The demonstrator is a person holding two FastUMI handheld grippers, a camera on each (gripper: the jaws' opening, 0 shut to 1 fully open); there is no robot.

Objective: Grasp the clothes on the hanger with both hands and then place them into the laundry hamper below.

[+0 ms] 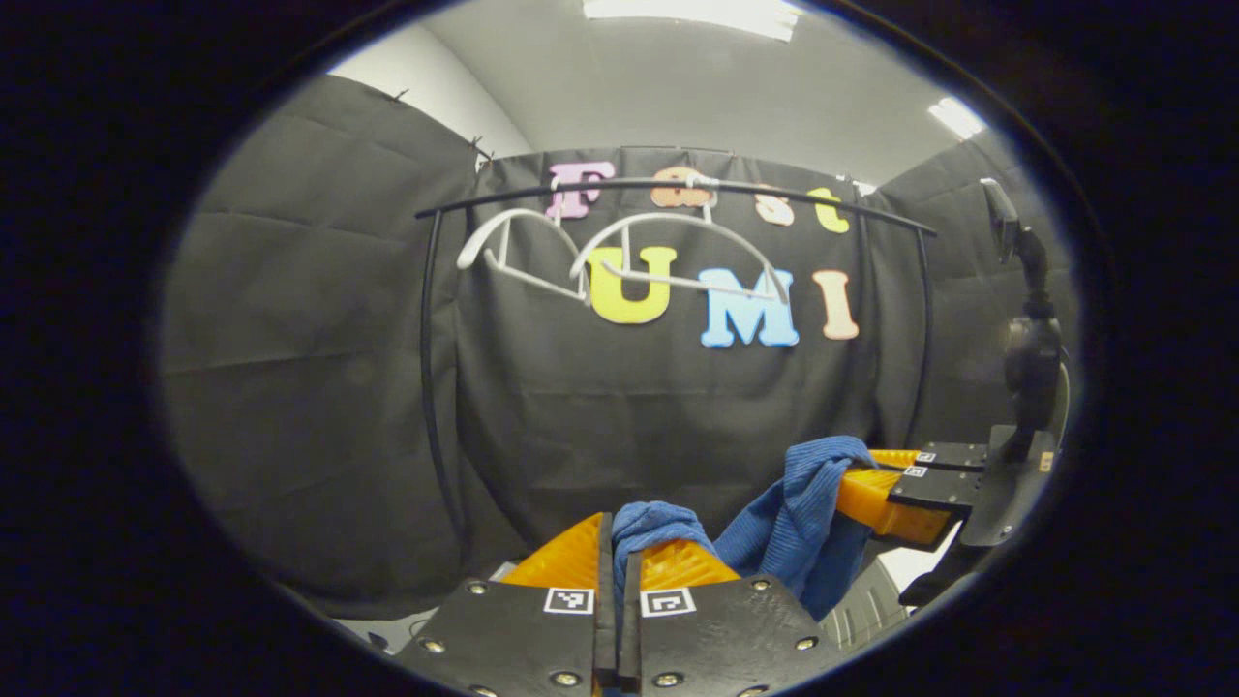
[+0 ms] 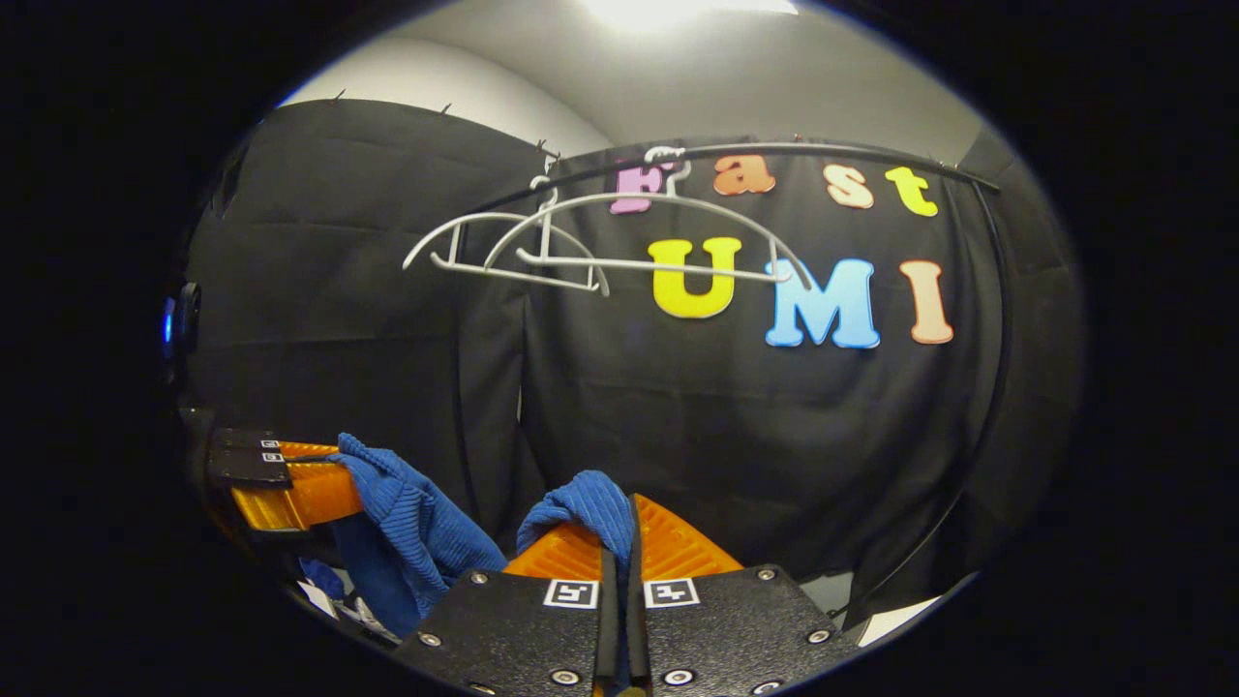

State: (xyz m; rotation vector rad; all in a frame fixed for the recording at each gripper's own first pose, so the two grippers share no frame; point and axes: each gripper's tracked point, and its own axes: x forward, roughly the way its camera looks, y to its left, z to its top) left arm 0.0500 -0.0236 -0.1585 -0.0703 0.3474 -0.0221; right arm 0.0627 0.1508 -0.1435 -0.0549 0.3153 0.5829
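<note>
— Two grippers, what do they hold?
— Left gripper (image 1: 619,566) and right gripper (image 2: 619,547) each pinch the blue cloth (image 1: 789,513), fingers closed on it, below two bare white hangers (image 2: 581,242).
— The hamper?
— Perhaps the grey edge low down; I cannot tell.

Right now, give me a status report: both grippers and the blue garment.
Left gripper and right gripper both shut on the blue ribbed knit garment. Garment off the bare white plastic hangers. Nothing blocking seen.

Two bare white hangers (image 1: 619,257) hang from black rail (image 1: 832,208).
</note>
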